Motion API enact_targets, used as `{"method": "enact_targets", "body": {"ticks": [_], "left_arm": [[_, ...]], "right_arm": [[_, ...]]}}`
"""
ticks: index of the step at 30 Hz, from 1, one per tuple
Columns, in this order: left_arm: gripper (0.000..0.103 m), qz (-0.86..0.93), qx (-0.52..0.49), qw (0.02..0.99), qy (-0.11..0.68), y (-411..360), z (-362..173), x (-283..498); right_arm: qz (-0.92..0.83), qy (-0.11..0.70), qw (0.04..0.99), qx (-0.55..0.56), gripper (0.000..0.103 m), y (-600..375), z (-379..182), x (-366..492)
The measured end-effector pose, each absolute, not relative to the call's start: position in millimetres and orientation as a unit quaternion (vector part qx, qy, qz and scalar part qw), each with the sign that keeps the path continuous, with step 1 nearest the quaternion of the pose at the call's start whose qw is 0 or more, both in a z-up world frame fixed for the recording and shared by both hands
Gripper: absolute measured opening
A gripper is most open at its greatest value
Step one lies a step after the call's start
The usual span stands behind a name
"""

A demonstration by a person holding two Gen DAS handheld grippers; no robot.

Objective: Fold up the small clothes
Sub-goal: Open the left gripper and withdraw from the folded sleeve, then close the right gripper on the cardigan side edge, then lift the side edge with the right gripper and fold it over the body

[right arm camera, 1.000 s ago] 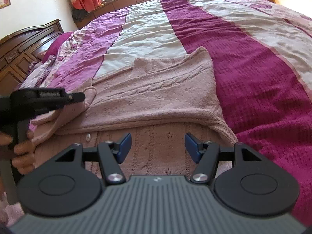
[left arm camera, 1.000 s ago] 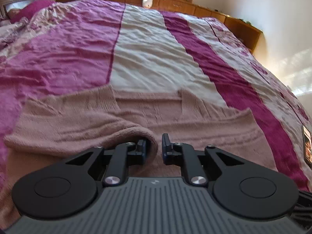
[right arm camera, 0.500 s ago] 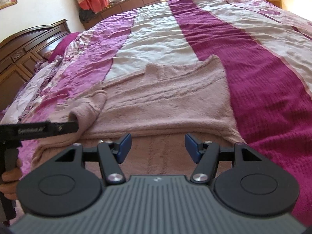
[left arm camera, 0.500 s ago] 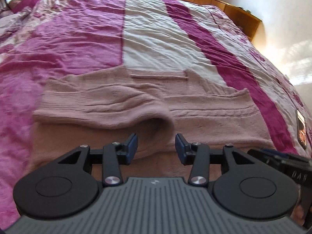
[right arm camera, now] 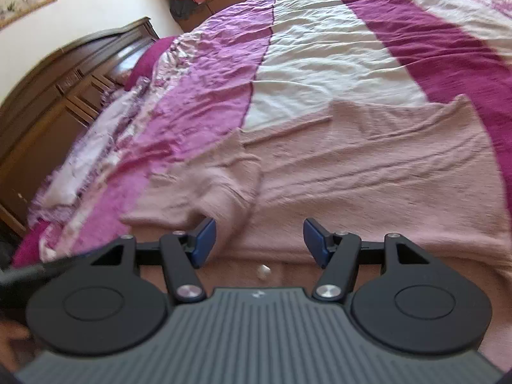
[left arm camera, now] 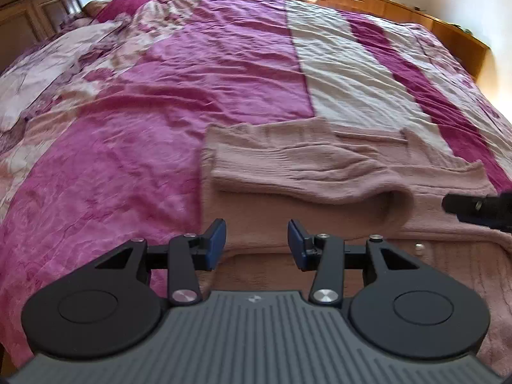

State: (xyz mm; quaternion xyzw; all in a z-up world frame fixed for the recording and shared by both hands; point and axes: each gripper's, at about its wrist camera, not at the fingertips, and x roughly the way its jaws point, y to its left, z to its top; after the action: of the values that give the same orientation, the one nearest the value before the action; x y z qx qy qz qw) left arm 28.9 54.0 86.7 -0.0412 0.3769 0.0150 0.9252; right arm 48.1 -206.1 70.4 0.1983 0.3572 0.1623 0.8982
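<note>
1. Looks like the sleeve-tucking stage of the fold. The pink knit cardigan lies flat on the bed with both sleeves laid in across the body, so my read is the sideways folds are done and the lengthwise fold isn't started yet.
2. Left claw hovers over the near left part of the cardigan, fingers spread, nothing between them. Right claw is the same, spread wide and empty, just above the near hem by a little white button.
3. Next move, I'd guess: both claws drop to the near hem, one toward each corner, pinch through all the layers and carry that edge to the far side. Knit is thick and floppy, so a shallow pinch would probably catch only the top layer.
4. The left sleeve isn't lying flat. Its cuff end curls up into a rounded open loop near the middle, so it may want a pat down first.
5. The cardigan is fuzzy, with ribbed lines running across it. It sits on the striped magenta and cream bedspread, toward the near edge of the bed.
</note>
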Motion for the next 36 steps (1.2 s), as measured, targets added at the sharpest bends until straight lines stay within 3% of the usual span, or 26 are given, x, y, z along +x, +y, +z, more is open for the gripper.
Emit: {"method": "enact_targets", "body": {"ticks": [7,16,17,19,20,22,28,36], "left_arm": [[0.051,0.046,-0.058,0.915,0.396,74,69,40],[0.051,0.051,-0.072,0.907,0.412,84,51,47],[0.051,0.050,-0.072,0.906,0.413,84,50,47],[0.052,0.050,-0.074,0.906,0.414,86,49,48],[0.053,0.052,-0.075,0.906,0.414,86,48,48],[0.054,0.052,-0.075,0.906,0.414,86,47,48],[0.054,0.047,-0.057,0.907,0.415,84,48,47],[0.055,0.049,-0.048,0.906,0.419,82,44,47]], "right_arm": [[0.173,0.370,0.877,0.253,0.064,-193,66,87],[0.177,0.394,0.878,0.207,0.060,-164,48,122],[0.180,0.394,0.876,0.209,0.056,-163,47,124],[0.191,0.394,0.875,0.209,0.040,-160,46,126],[0.195,0.392,0.877,0.199,0.023,-157,47,125],[0.209,0.381,0.883,0.178,0.019,-152,52,123],[0.201,0.290,0.934,0.052,0.018,-146,90,94],[0.180,0.359,0.915,0.050,0.023,-156,48,107]]}}
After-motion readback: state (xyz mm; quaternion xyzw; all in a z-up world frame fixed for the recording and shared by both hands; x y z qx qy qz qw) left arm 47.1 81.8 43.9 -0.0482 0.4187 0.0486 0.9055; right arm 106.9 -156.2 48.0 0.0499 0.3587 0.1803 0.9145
